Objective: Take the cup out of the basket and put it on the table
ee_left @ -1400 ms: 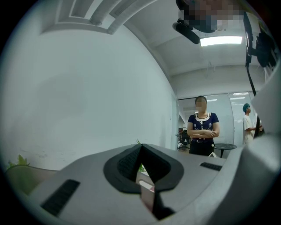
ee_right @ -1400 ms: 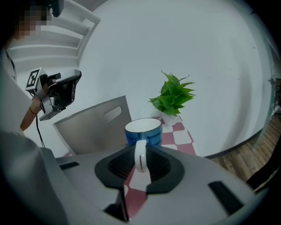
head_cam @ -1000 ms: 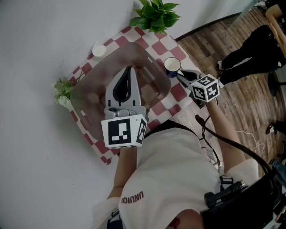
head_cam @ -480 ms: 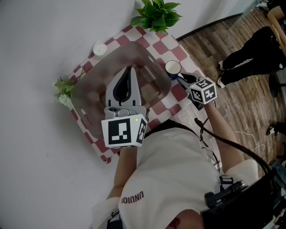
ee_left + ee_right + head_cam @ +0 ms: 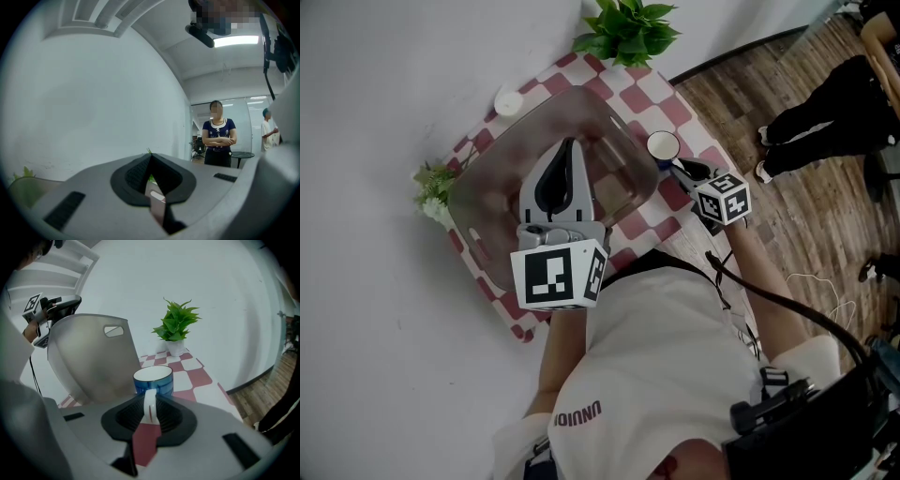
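Right gripper jaws pinch the handle of the blue cup. Cup interior bare white. It sits centre frame, outside the basket, over the checked cloth. Left gripper jaws are clamped on the tilted basket's rim.

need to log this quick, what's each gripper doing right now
left gripper: closed, nothing in it
right gripper: closed on the cup

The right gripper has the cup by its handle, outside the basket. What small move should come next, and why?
Probably lower the cup a little onto the checkered cloth, then open. The right gripper is clamped on its handle beside the basket, and whether the base rests yet is hidden.
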A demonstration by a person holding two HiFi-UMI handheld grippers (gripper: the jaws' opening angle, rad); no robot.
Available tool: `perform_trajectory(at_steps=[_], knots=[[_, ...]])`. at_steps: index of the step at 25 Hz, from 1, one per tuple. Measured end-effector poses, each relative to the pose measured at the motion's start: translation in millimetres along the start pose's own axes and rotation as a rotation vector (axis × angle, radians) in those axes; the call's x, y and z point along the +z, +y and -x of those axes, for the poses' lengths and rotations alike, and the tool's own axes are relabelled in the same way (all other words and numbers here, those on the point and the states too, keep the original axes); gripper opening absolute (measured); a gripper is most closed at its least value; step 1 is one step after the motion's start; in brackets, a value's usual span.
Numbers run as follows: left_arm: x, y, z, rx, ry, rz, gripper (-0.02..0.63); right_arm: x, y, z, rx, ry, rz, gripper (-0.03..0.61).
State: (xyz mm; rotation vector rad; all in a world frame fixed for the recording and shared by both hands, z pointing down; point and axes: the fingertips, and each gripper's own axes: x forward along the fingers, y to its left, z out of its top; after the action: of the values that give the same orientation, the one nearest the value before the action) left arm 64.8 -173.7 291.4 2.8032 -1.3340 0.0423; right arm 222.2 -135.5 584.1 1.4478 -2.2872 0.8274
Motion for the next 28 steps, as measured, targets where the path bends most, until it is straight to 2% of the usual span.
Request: perform_trajectory(at_steps=[26,28], knots=[[0.3,-4.6,2.0,-0.023,-0.005,0.007,0.011,-22.6,6.0,-1.0,-0.015,0.057,0.007,0.084],[0.3,-5.5,3.2,-0.022,-0.006,0.009,0.011,-25.9,5.7,1.7,-0.011,0.06,-0.006,0.103]])
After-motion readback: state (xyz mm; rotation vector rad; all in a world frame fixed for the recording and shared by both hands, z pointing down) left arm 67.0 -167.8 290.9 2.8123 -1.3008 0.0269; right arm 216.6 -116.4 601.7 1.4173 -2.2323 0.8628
